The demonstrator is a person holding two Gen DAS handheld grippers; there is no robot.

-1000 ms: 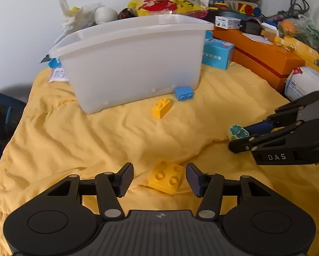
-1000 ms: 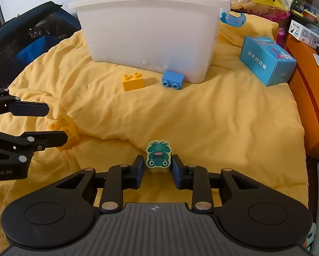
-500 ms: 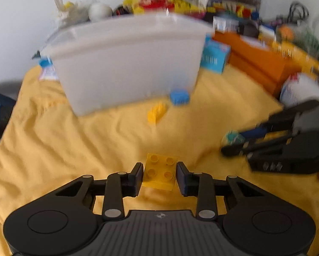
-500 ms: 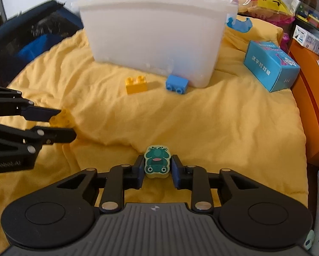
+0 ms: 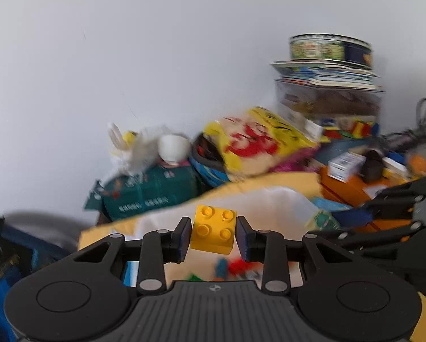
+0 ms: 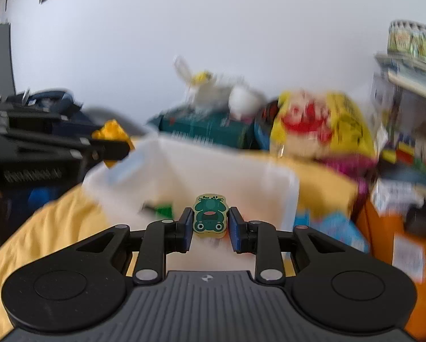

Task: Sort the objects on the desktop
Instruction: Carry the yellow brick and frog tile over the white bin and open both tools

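Bricks aloft over the white bin

Left wrist view: my left jaws (image 5: 213, 233) are clamped on a yellow four-stud brick (image 5: 213, 233), pads pressed on both its sides, studs facing the camera. It sits at dead centre, lifted clear of the yellow cloth (image 5: 281, 181). Beneath and behind it lies the pale inside of the white bin (image 5: 272, 208), with small coloured pieces blurred at 6 o'clock from the brick. At 3 o'clock my right jaws (image 5: 331, 219) reach in from the edge, with a blur of green at their tips. At 1 o'clock a yellow bag with a red print (image 5: 258, 142) lies against the clutter, and a round tin (image 5: 329, 47) tops a stack of books at 2 o'clock.

Right wrist view: my right jaws (image 6: 209, 222) grip a green frog piece (image 6: 209, 214), face upright, a pad on each side. It hangs over the near end of the white bin (image 6: 287, 191), which fills the middle of the frame; a green piece (image 6: 164, 210) lies inside at 9 o'clock from the frog. At 10 o'clock my left jaws (image 6: 110, 142) hold the yellow brick (image 6: 112, 132) by the bin's far left corner. Everything behind is smeared.
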